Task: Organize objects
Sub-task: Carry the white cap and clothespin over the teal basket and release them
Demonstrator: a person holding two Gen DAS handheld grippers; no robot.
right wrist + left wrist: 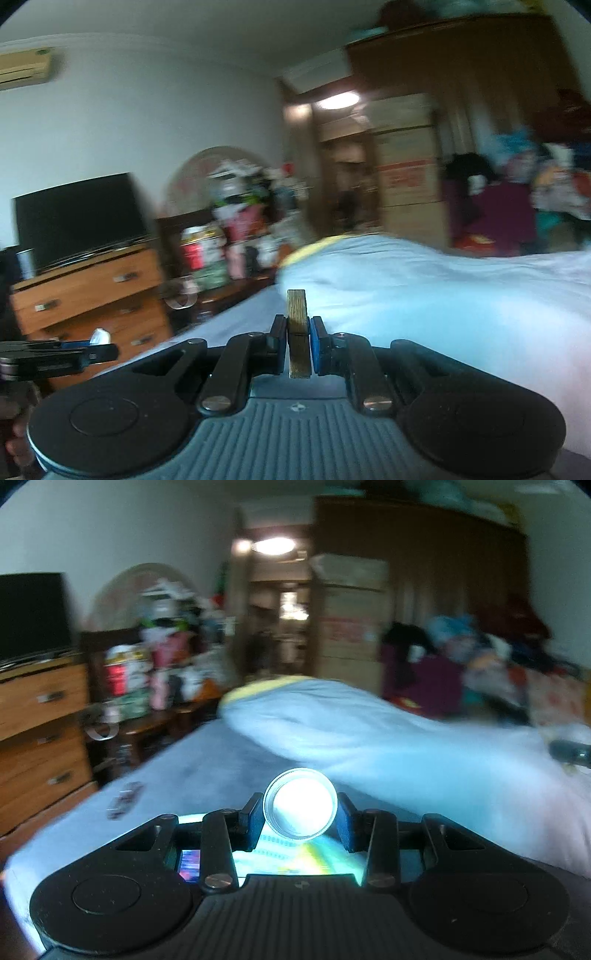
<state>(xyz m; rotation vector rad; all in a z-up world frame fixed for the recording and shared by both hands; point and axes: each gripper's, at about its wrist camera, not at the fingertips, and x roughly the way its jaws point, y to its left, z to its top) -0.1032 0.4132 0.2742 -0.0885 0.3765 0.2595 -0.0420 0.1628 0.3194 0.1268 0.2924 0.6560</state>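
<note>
Left gripper (300, 821) grips bottle (300, 804); right gripper (298, 341) grips block (297, 332).

Bed (207, 760): big, w/ a light blue sheet, right under & in front of both tongs.
Blanket (332, 716): big pale blue lump w/ a yellow edge, lying on the bed ahead of the tongs & off to their right.
Small dark thing (123, 800): flat on the sheet, left of the left tongs, near the bed edge; too blurry to tell what it is.
Clothes pile (480, 664): lots of colors, far right, behind the blanket.
</note>
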